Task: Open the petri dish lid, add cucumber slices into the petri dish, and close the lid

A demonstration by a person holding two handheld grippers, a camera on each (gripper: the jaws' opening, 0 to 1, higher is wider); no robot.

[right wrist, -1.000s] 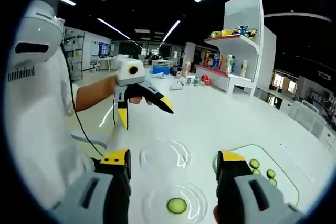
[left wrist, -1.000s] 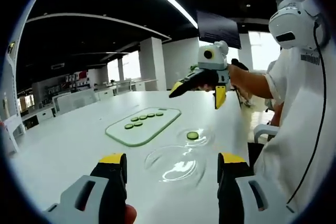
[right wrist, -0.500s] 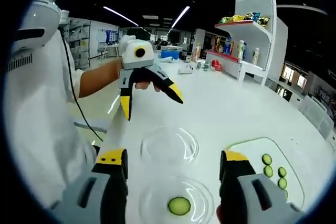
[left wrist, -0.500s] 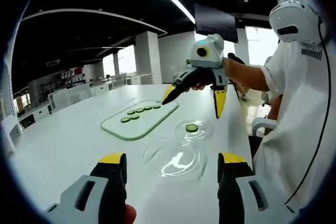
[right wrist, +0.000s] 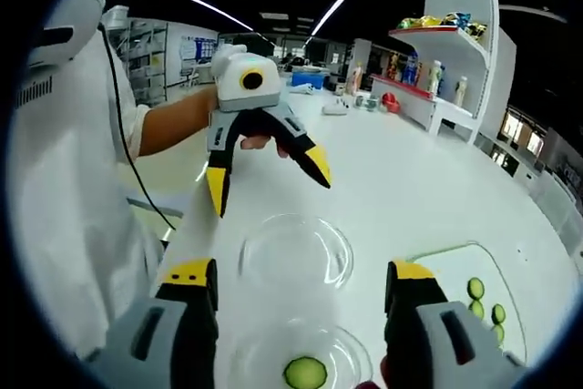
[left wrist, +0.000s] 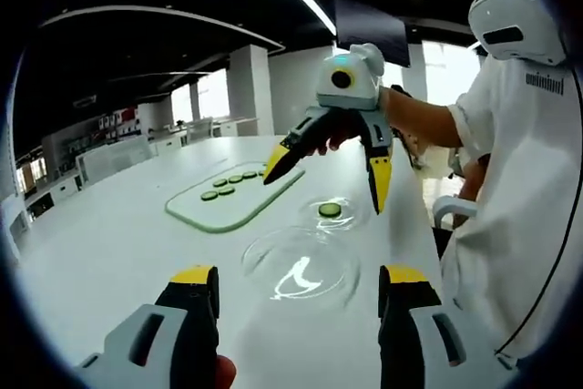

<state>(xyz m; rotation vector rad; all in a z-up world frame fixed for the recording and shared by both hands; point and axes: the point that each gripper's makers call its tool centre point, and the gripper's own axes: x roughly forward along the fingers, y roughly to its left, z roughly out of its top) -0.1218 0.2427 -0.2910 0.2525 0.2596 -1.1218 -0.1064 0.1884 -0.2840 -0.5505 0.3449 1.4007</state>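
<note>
Here, both tools, left (right wrist: 269, 179) and right (left wrist: 323, 175), are held spread above the surface (left wrist: 109, 243). One slice (left wrist: 330, 209) is seen in the dish (left wrist: 332, 213), with the lid (left wrist: 299, 266) beside it.

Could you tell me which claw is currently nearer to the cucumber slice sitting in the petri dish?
Right. The right claw hangs open just above the cucumber slice in the petri dish; the left claw hovers over the empty lid beside it.

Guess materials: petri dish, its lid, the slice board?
Petri dish and lid: clear, glossy, likely plastic or glass; the table shows through and ceiling lights glint on them. Board: pale, smooth, green-edged, possibly frosted glass or plastic; the look leaves it open.
</note>
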